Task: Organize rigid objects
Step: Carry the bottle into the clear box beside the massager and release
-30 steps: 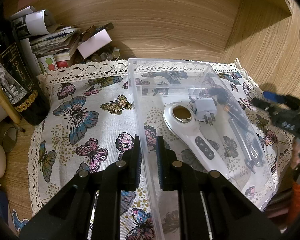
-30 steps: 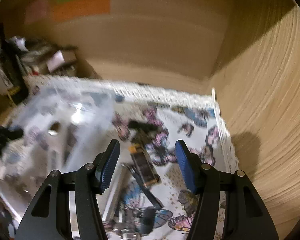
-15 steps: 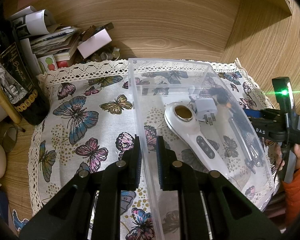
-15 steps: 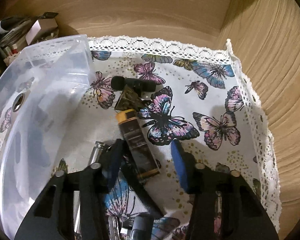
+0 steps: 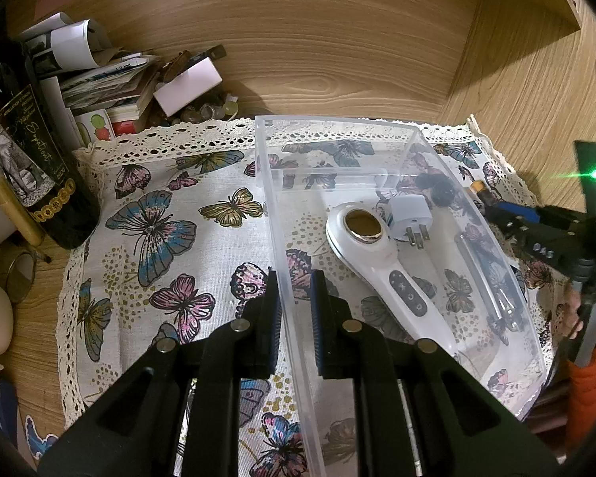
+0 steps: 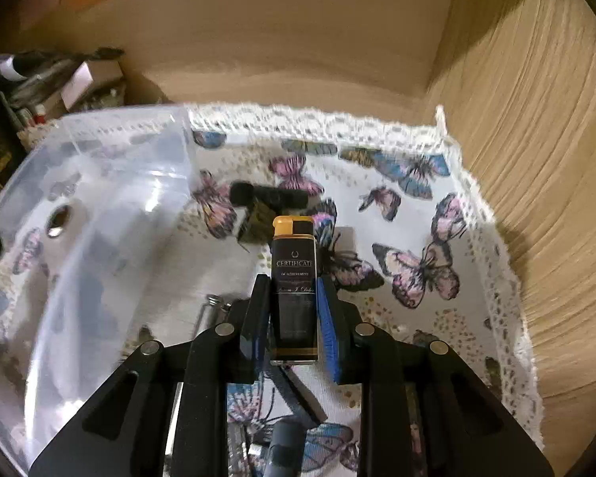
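Observation:
A clear plastic bin (image 5: 339, 123) stands on the butterfly cloth (image 5: 167, 230). It holds a white handheld device (image 5: 381, 262) and a white plug adapter (image 5: 411, 214). My left gripper (image 5: 294, 286) is shut on the bin's near left wall. My right gripper (image 6: 292, 290) is shut on a black lighter with a gold cap (image 6: 294, 278), held just above the cloth to the right of the bin (image 6: 99, 214). A black microphone (image 6: 270, 194), a small dark box (image 6: 258, 222) and a silver tube (image 6: 210, 310) lie on the cloth near it.
A dark wine bottle (image 5: 31, 151) and a pile of papers and boxes (image 5: 119, 79) stand at the back left. Wooden walls close the back (image 5: 337, 59) and the right (image 6: 536, 159). More dark tools (image 6: 294, 429) lie under the right gripper.
My right gripper has dropped onto the lighter, closed on it and raised it off the cloth. The left gripper and the bin have not moved.

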Demonstrator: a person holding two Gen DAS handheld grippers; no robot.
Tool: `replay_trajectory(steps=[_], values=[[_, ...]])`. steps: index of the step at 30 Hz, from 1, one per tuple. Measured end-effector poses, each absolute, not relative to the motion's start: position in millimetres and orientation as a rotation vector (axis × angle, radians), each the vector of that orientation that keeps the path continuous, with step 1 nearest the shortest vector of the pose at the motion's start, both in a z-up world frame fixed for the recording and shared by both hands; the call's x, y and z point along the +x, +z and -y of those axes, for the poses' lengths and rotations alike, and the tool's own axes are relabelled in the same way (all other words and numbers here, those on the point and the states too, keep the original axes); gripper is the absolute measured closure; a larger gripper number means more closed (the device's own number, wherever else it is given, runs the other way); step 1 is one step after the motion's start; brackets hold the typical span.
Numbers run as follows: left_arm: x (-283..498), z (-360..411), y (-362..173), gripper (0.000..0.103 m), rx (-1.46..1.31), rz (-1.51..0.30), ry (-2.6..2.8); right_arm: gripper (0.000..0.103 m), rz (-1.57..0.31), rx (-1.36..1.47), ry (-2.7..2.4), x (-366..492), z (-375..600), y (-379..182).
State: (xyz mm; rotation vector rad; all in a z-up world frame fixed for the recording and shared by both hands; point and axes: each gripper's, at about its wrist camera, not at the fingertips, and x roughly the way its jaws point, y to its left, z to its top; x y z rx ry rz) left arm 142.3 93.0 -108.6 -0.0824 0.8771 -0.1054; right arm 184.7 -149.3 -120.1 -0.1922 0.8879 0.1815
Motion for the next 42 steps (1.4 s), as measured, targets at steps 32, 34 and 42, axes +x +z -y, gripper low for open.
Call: replay_trajectory(steps=[32,34,42], values=[[141,-95,-109,0.091,-0.084,-0.875,-0.11,0.081,-0.737,-0.256,0.445,135,61,-70],[141,-95,-109,0.091,-0.084,-0.875,-0.11,0.081,-0.76,-0.266,0.453,137,57,-77],[141,-95,-109,0.091,-0.084,-0.875,-0.109,0.081,-0.827,-0.309,0.467,143,44,-95]])
